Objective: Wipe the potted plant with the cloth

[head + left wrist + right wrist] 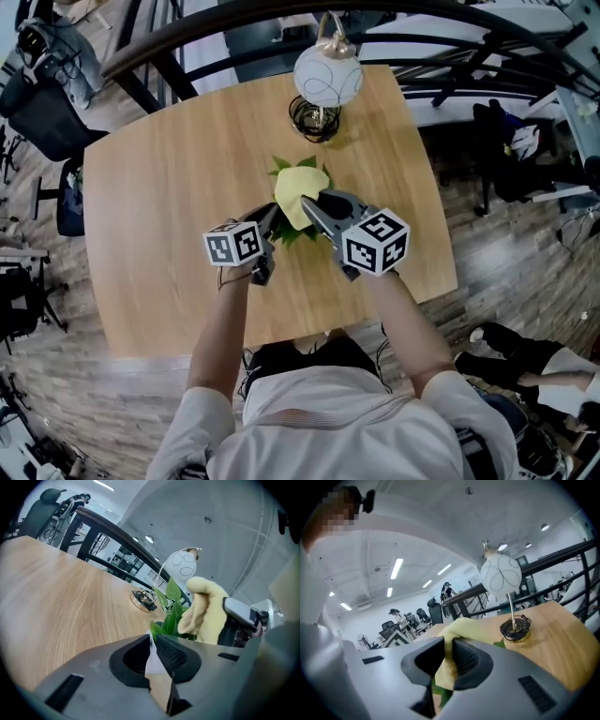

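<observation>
Wood table [169, 187] in office, lamp [326, 80] at far edge. L gripper [152, 643] clamped on white rim of potted plant [171, 604], mid-table. R gripper [449, 645] pinches yellow cloth [464, 627] over its leaves.

**White shirt, grey tongs, marker cubes**

The person wears a white short-sleeved shirt [328, 422], with dark clothing [309, 358] at the lap below it. The left tongs [152, 641] and the right tongs [449, 645] look alike. Each has a smooth, matte grey moulded shell cut with small dark rectangular slots [70, 692], and black pads [174, 656] ribbed in a fine grid. Each also carries a white cube, the left cube [232, 246] and the right cube [375, 241], printed with bold black square markers.
</observation>
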The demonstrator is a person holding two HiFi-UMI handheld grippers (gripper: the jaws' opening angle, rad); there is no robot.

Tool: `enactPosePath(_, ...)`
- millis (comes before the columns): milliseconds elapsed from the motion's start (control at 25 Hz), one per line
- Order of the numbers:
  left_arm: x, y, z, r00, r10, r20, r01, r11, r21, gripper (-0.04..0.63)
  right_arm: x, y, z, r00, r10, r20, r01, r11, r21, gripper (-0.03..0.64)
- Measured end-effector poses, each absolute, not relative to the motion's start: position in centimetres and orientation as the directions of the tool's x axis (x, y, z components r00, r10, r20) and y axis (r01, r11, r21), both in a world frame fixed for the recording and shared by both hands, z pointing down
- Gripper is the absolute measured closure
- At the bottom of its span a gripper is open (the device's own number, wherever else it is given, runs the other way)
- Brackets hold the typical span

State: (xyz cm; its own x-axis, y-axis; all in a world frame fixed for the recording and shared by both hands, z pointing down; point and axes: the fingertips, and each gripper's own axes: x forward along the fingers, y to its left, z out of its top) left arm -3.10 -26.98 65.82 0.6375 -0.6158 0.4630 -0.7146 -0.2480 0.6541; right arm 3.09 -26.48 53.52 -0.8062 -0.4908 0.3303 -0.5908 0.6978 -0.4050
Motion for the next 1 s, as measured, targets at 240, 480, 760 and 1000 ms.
enactPosePath(240, -3.0, -26.8, 65.9, 0.638, -0.612, 0.467, -0.719, -0.257, 0.646, 0.546, 9.0, -29.0, 57.5, -0.669, -0.577, 0.469, -0.743, 0.517, -0.424, 0.52)
enactPosePath(480, -3.1, -26.9, 65.7, 0.643, -0.612, 0.461, -0.714, -0.26, 0.65, 0.546, 12.9, -28.3, 55.4, -0.66, -0.644, 0.387, -0.744, 0.487, -0.458, 0.52)
enactPosePath(760, -3.2, -26.9, 65.7, 0.642, -0.609, 0.466, -0.717, -0.262, 0.646, 0.547, 9.3, -29.9, 50.2, -0.749, -0.602, 0.277, -0.655, 0.613, -0.441, 0.52)
enactPosePath(1000, -3.1, -26.9, 65.9, 0.634, -0.616, 0.467, -0.722, -0.255, 0.643, 0.546, 1.4, -31.2, 53.4, -0.857, -0.382, 0.345, -0.515, 0.657, -0.551, 0.52)
